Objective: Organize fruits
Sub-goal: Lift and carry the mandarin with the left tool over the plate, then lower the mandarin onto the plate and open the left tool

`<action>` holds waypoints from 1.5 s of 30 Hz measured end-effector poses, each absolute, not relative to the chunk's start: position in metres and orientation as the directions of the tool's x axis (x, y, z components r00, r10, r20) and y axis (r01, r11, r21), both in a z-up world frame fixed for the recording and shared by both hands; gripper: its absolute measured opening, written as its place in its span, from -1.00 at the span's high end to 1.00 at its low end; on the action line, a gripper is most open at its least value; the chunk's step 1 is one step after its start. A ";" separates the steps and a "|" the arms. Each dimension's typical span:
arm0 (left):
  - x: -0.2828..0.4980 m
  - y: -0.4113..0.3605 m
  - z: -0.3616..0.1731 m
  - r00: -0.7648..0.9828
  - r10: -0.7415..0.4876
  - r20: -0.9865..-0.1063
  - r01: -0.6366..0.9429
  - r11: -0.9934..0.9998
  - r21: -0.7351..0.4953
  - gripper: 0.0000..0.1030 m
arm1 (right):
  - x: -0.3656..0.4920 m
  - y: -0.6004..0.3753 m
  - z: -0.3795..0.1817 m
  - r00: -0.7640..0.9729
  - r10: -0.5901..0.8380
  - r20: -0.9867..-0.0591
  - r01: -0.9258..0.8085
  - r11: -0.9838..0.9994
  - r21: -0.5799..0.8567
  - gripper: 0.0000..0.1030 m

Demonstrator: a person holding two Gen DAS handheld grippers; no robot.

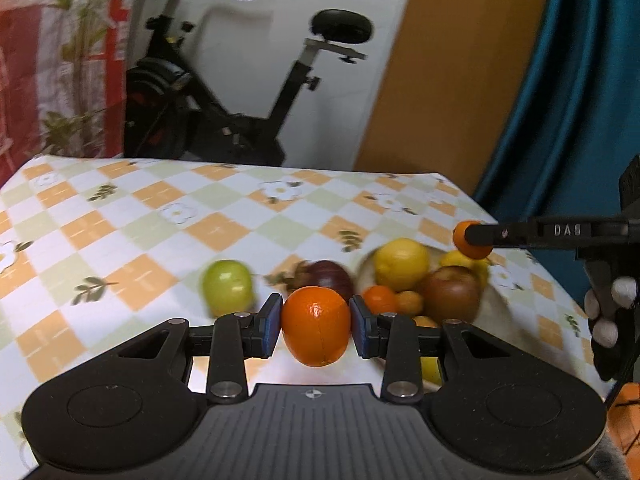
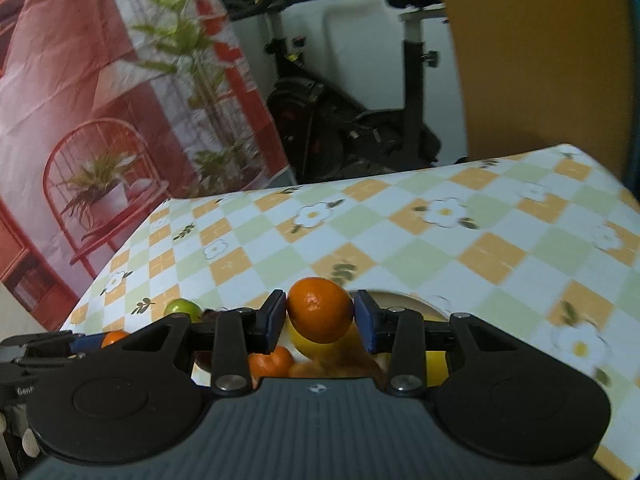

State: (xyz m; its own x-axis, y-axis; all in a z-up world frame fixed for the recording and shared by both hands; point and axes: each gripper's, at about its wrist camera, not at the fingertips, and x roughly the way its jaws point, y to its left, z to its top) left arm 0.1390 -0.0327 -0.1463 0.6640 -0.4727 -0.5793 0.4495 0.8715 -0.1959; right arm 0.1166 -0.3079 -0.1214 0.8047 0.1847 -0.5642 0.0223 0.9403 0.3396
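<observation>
My left gripper (image 1: 316, 322) is shut on an orange (image 1: 316, 326) and holds it above the table, just left of a white bowl (image 1: 494, 304). The bowl holds a lemon (image 1: 402, 264), a brown-red apple (image 1: 452, 294), small tangerines (image 1: 380, 300) and more fruit. A green apple (image 1: 228, 288) and a dark purple fruit (image 1: 330, 276) lie on the cloth left of the bowl. My right gripper (image 2: 320, 316) is shut on a small orange (image 2: 320, 310) above the bowl (image 2: 416, 302); it also shows from the side in the left wrist view (image 1: 474, 240).
The table wears a checkered orange, green and white cloth (image 1: 140, 220) with flowers. An exercise bike (image 1: 224, 92) stands behind the table. A teal curtain (image 1: 580, 100) hangs at the right and a red printed backdrop (image 2: 80, 120) at the left.
</observation>
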 end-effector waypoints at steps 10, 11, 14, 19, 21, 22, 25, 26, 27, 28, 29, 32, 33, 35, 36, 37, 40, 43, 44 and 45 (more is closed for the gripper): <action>0.112 -0.096 -0.150 0.605 -0.545 -0.580 0.582 0.800 -0.145 0.26 | 0.066 -0.333 -0.134 0.795 0.170 -0.583 0.042 0.943 0.331 0.22; 0.109 -0.103 -0.151 0.599 -0.550 -0.582 0.595 0.792 -0.135 0.26 | 0.063 -0.335 -0.137 0.788 0.174 -0.590 0.040 0.943 0.330 0.22; 0.099 -0.122 -0.155 0.586 -0.557 -0.588 0.636 0.766 -0.092 0.26 | 0.057 -0.340 -0.146 0.773 0.186 -0.606 0.033 0.943 0.332 0.22; 0.091 -0.149 -0.167 0.572 -0.550 -0.608 0.676 0.737 -0.030 0.26 | 0.057 -0.343 -0.157 0.758 0.205 -0.619 0.021 0.941 0.337 0.22; 0.091 -0.156 -0.171 0.575 -0.541 -0.614 0.688 0.726 0.005 0.26 | 0.059 -0.344 -0.160 0.755 0.206 -0.622 0.016 0.943 0.331 0.22; 0.091 -0.159 -0.173 0.576 -0.536 -0.617 0.693 0.721 0.020 0.26 | 0.060 -0.344 -0.161 0.755 0.206 -0.622 0.014 0.944 0.330 0.22; 0.095 -0.168 -0.178 0.572 -0.527 -0.629 0.701 0.712 0.041 0.26 | 0.064 -0.346 -0.164 0.754 0.205 -0.624 0.013 0.945 0.327 0.22; 0.095 -0.169 -0.180 0.572 -0.524 -0.631 0.703 0.710 0.048 0.26 | 0.066 -0.347 -0.165 0.751 0.205 -0.628 0.016 0.945 0.328 0.22; 0.096 -0.170 -0.181 0.573 -0.520 -0.633 0.704 0.709 0.055 0.26 | 0.068 -0.347 -0.167 0.748 0.206 -0.631 0.017 0.944 0.328 0.22; 0.096 -0.170 -0.182 0.573 -0.517 -0.636 0.704 0.708 0.059 0.26 | 0.070 -0.348 -0.168 0.746 0.207 -0.633 0.018 0.944 0.329 0.22; 0.097 -0.170 -0.183 0.572 -0.513 -0.640 0.703 0.709 0.060 0.26 | 0.071 -0.348 -0.169 0.742 0.210 -0.636 0.016 0.944 0.331 0.22; 0.098 -0.168 -0.183 0.573 -0.514 -0.638 0.703 0.709 0.059 0.26 | 0.074 -0.346 -0.172 0.735 0.209 -0.645 0.011 0.947 0.320 0.22; 0.098 -0.168 -0.182 0.573 -0.515 -0.638 0.702 0.710 0.058 0.26 | 0.074 -0.346 -0.173 0.733 0.210 -0.647 0.010 0.948 0.318 0.22; 0.097 -0.169 -0.182 0.574 -0.516 -0.636 0.703 0.709 0.060 0.25 | 0.075 -0.346 -0.175 0.732 0.212 -0.647 0.010 0.947 0.322 0.22; 0.098 -0.169 -0.183 0.574 -0.516 -0.636 0.704 0.708 0.061 0.25 | 0.075 -0.347 -0.176 0.732 0.214 -0.647 0.012 0.945 0.326 0.22; 0.098 -0.170 -0.183 0.574 -0.517 -0.635 0.704 0.708 0.061 0.24 | 0.075 -0.346 -0.176 0.732 0.212 -0.647 0.014 0.945 0.325 0.22; 0.097 -0.168 -0.183 0.572 -0.521 -0.633 0.701 0.711 0.049 0.23 | 0.077 -0.345 -0.176 0.731 0.207 -0.651 0.017 0.947 0.321 0.21; 0.100 -0.165 -0.182 0.577 -0.519 -0.631 0.690 0.723 0.036 0.21 | 0.077 -0.345 -0.176 0.729 0.206 -0.653 0.021 0.946 0.323 0.21; 0.101 -0.164 -0.182 0.575 -0.522 -0.631 0.687 0.726 0.026 0.20 | 0.078 -0.345 -0.176 0.728 0.206 -0.654 0.022 0.946 0.323 0.21; 0.102 -0.162 -0.181 0.573 -0.524 -0.631 0.684 0.730 0.014 0.16 | 0.078 -0.345 -0.176 0.728 0.202 -0.655 0.026 0.947 0.321 0.21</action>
State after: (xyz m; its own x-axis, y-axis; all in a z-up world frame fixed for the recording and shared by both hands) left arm 0.1022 -0.1623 -0.1806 0.5726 -0.5240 -0.6305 0.6836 0.7298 0.0143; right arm 0.0776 -0.3446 -0.1759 0.7284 0.2023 -0.6546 0.0258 0.9466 0.3213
